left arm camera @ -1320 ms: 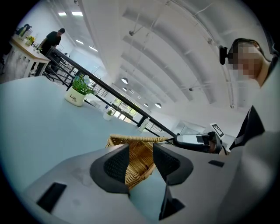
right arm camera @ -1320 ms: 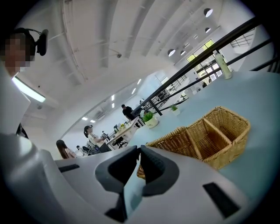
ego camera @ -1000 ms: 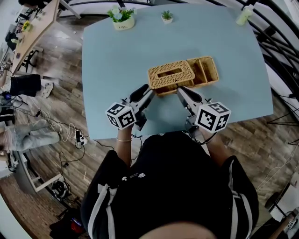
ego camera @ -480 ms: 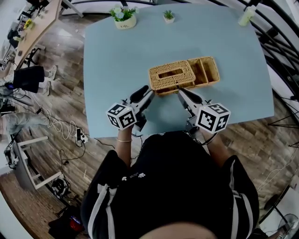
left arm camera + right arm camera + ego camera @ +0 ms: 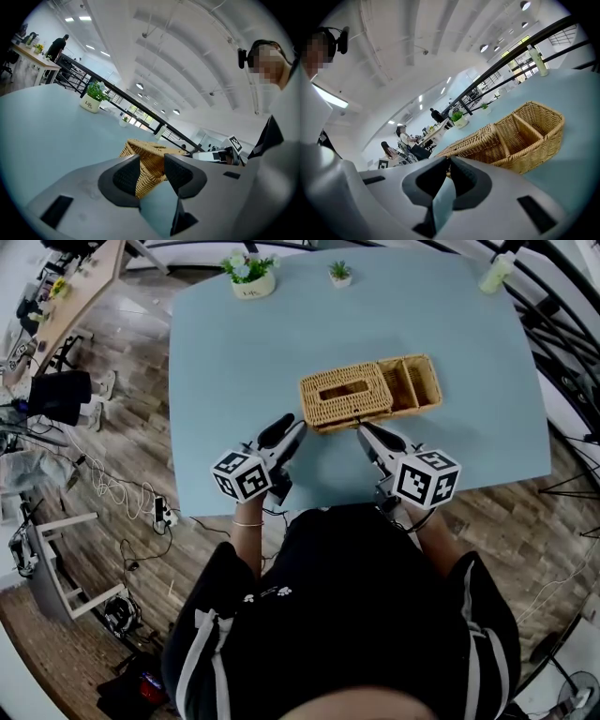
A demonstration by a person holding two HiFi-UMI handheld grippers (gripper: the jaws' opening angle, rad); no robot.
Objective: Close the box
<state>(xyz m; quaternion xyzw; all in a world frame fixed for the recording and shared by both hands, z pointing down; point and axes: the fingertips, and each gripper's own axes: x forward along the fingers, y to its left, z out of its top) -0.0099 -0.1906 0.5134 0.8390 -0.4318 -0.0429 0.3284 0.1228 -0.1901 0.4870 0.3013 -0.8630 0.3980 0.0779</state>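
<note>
Claws at the box front, closing looks only part done

The tan rectangular wicker box [image 5: 368, 393] sits on the pale blue worktop [image 5: 234, 381] just ahead of both claws. Its slotted wicker lid [image 5: 342, 390] covers the end in front of the left claw [image 5: 295, 425], whose jaws stand wide and empty. The divided end [image 5: 412, 381] beyond the right claw [image 5: 361, 427] lies open, that claw's jaws pressed close together. Covering that end looks like what's left.

Wicker box [image 5: 368, 395] blocks table [image 5: 234, 381] centre; plant pot [image 5: 248, 277], small plant [image 5: 338, 273], bottle [image 5: 494, 271] line far edge; sides free.
</note>
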